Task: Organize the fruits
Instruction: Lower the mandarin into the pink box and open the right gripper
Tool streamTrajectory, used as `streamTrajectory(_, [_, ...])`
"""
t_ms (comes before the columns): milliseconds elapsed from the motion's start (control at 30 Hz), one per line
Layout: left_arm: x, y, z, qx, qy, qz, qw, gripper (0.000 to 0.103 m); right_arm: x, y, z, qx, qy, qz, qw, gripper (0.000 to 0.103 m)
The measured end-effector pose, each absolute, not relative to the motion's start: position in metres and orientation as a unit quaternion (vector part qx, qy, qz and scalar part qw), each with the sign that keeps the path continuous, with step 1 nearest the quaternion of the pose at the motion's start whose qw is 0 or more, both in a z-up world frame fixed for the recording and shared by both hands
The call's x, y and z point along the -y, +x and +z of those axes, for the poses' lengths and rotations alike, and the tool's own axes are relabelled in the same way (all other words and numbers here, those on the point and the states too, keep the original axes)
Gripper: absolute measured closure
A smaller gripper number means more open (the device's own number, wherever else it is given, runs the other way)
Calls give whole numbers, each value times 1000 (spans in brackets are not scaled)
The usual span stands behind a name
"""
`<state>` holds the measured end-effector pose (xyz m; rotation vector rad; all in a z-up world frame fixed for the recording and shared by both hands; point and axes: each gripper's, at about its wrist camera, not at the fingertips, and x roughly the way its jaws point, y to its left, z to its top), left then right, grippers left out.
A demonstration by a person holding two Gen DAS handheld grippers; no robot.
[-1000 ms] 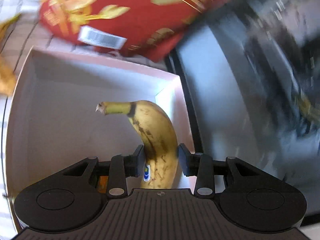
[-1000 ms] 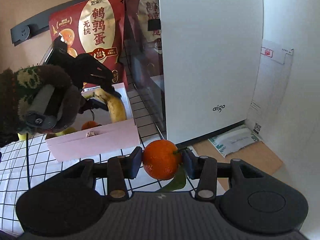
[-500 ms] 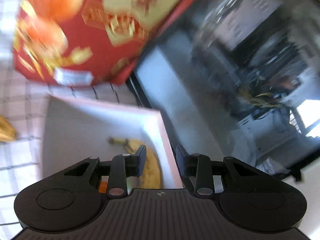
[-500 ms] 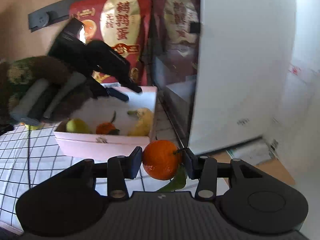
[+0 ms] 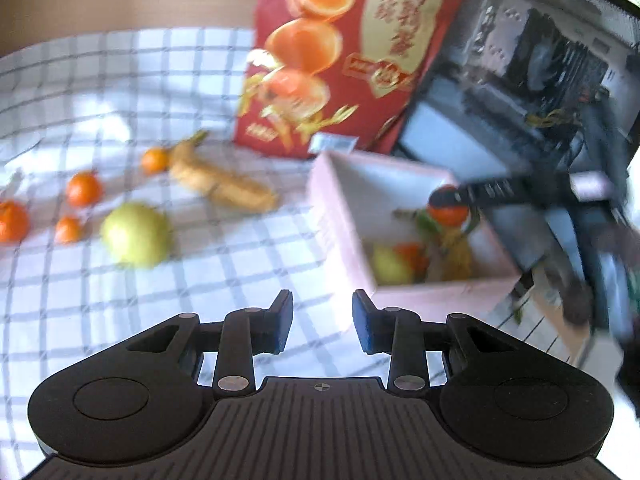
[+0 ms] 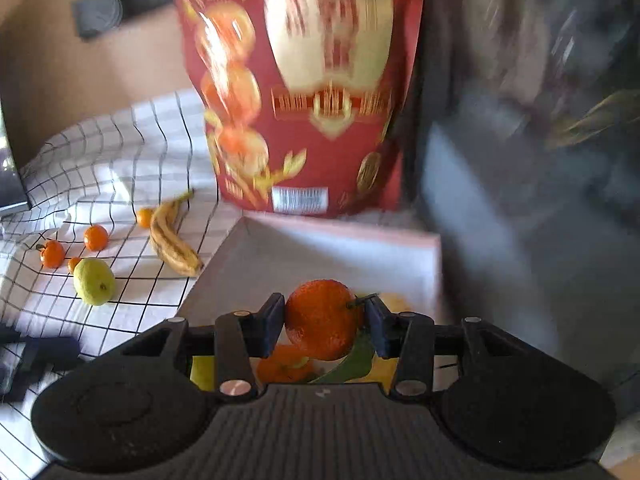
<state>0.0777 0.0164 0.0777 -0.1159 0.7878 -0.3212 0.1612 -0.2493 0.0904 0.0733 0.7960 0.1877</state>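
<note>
My right gripper (image 6: pixel 324 320) is shut on a mandarin orange (image 6: pixel 320 318) with a green leaf and hangs over the pink box (image 6: pixel 340 232). From the left wrist view that orange (image 5: pixel 448 210) shows above the box (image 5: pixel 340 216), which holds a banana, a yellow-green fruit and an orange. My left gripper (image 5: pixel 322 328) is back from the box over the checked cloth. Its jaws stand narrowly apart with nothing between them. Loose on the cloth lie a spotted banana (image 5: pixel 224 184) (image 6: pixel 172 244), a green pear (image 5: pixel 136 234) (image 6: pixel 94 282) and several small oranges (image 5: pixel 82 188) (image 6: pixel 95 237).
A tall red snack bag (image 5: pixel 340 60) (image 6: pixel 304 100) stands right behind the box. A dark glass-sided computer case (image 5: pixel 540 80) (image 6: pixel 520 160) walls off the right side. The checked cloth (image 5: pixel 80 320) spreads to the left, rumpled at its far end.
The left gripper left the banana in the box, narrowed its jaws and drew back to the left. The right gripper carried its orange from beside the box to above it.
</note>
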Motion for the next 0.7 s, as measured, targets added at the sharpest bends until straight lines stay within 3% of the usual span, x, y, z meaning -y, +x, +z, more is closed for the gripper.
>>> streamTrajectory(133, [-40, 64, 68, -392, -62, -126, 909, 67, 245, 191, 67, -449, 13, 67, 891, 59])
streamTrajectory(300, [-64, 64, 56, -404, -94, -80, 906, 67, 250, 182, 60, -471, 28, 79, 878, 55])
streamTrajectory(500, [-70, 73, 53, -408, -86, -49, 908, 67, 253, 165, 80, -430, 26, 65, 900, 48])
streamTrajectory(700, [-83, 85, 61, -389, -88, -8, 917, 67, 240, 136, 98, -380, -4, 60, 923, 47])
